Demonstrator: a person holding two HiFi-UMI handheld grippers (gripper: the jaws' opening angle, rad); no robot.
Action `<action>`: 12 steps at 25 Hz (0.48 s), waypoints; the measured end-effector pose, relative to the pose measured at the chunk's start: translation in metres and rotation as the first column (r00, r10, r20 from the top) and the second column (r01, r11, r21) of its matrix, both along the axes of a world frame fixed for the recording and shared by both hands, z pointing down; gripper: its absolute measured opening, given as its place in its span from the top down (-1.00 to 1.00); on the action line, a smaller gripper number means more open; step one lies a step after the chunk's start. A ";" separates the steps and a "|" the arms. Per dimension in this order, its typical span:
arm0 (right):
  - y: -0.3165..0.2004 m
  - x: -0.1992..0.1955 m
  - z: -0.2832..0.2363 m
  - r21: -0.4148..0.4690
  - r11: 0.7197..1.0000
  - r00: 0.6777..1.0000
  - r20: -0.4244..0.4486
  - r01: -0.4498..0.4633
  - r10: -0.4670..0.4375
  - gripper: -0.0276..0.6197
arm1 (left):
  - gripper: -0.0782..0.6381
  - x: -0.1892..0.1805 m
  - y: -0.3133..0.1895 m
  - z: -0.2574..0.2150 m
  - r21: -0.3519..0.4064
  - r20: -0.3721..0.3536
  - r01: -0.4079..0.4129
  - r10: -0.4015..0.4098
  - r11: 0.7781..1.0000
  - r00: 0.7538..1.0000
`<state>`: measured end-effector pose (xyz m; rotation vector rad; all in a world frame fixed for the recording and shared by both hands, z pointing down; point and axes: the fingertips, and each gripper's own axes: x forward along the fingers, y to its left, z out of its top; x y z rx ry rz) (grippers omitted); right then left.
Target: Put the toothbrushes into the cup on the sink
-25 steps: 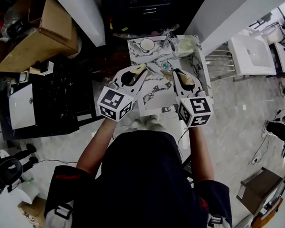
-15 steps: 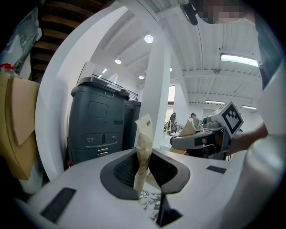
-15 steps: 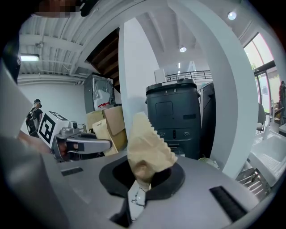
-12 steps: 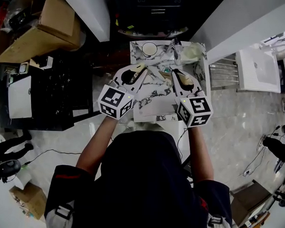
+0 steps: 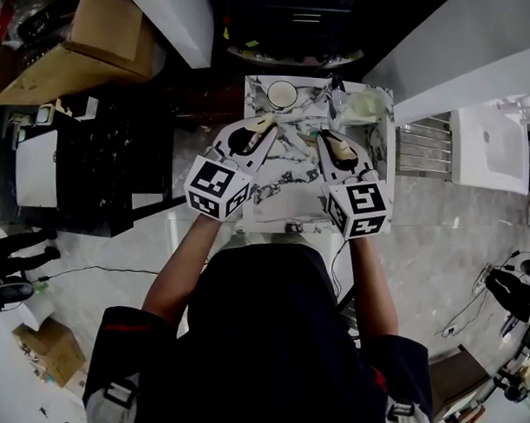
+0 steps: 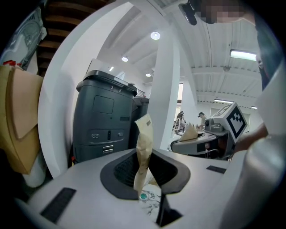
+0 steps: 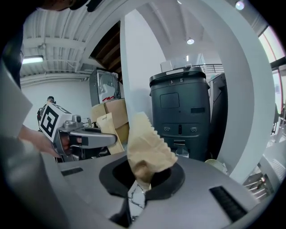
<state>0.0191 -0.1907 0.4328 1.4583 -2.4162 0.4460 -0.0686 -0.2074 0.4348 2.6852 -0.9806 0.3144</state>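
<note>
Over the marble worktop (image 5: 288, 177), my left hand-held gripper (image 5: 266, 124): clenched on a narrow tan paper packet (image 6: 144, 147), which stood upright out of the jaws.
Left packet's contents: hidden by the paper; I could not tell whether a toothbrush was inside.
White cup (image 5: 281, 95): upright on the far left part of the worktop, just beyond my left tips and apart from them.
My right hand-held gripper (image 5: 325, 137): clenched on a wider tan paper packet (image 7: 148, 150) with a saw-toothed top edge; its contents were hidden too.
Both hand-held grippers: side by side, pointing toward the worktop's far edge, tips near each other but apart.
</note>
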 end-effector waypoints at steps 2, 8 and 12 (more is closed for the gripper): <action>-0.003 0.000 0.005 -0.011 1.000 1.000 0.002 0.011 -0.011 0.77 | 0.59 0.001 -0.002 0.006 -0.012 0.003 0.007 -0.007 1.000 1.000; -0.013 0.002 0.020 -0.041 0.999 0.999 0.015 0.034 -0.033 0.77 | 0.59 0.006 -0.009 0.019 -0.039 0.004 0.025 -0.024 0.999 1.000; -0.017 0.002 0.027 -0.057 0.997 0.999 0.020 0.049 -0.048 0.77 | 0.59 0.010 -0.016 0.021 -0.041 0.006 0.033 -0.033 0.999 0.999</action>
